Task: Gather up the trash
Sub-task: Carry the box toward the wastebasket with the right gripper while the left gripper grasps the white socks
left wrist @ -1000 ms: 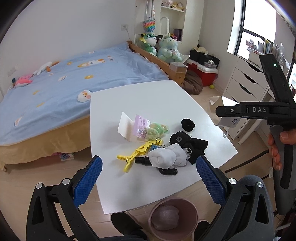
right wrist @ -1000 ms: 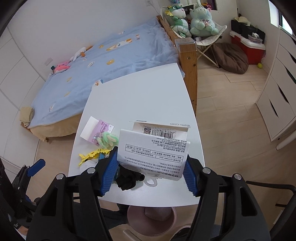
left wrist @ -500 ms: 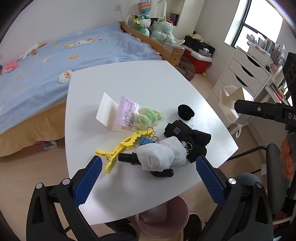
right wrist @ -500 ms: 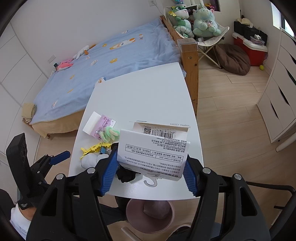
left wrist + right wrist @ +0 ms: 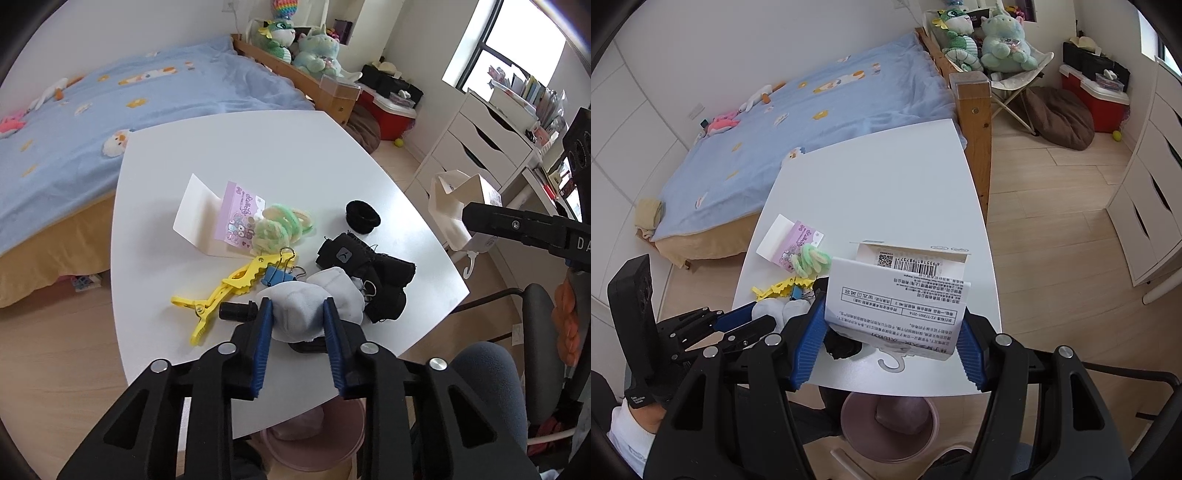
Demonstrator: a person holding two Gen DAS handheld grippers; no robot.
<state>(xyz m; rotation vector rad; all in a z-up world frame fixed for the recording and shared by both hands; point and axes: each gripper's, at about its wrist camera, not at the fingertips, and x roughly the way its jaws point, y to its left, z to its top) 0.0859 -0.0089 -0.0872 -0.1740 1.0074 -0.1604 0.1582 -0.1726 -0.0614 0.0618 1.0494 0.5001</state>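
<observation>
My left gripper (image 5: 297,315) is shut on a crumpled white wad (image 5: 310,302) lying on the white table (image 5: 258,155) near its front edge. My right gripper (image 5: 892,317) is shut on an opened white cardboard box (image 5: 897,295) with a barcode, held above the table's front right corner. The box also shows in the left wrist view (image 5: 458,206). A pink trash bin (image 5: 890,428) with a wad inside stands on the floor under the table's front edge.
On the table lie a yellow clip (image 5: 229,288), a blue binder clip (image 5: 277,275), green hair ties (image 5: 284,229) on a pink-and-white card (image 5: 218,218), a black scrunchie (image 5: 362,217), black cloth (image 5: 373,273) and a black tube (image 5: 238,311). A bed (image 5: 110,110) is behind, drawers (image 5: 476,140) at right.
My left gripper has moved forward and down to the white wad and closed on it. My right gripper still holds the box in about the same place.
</observation>
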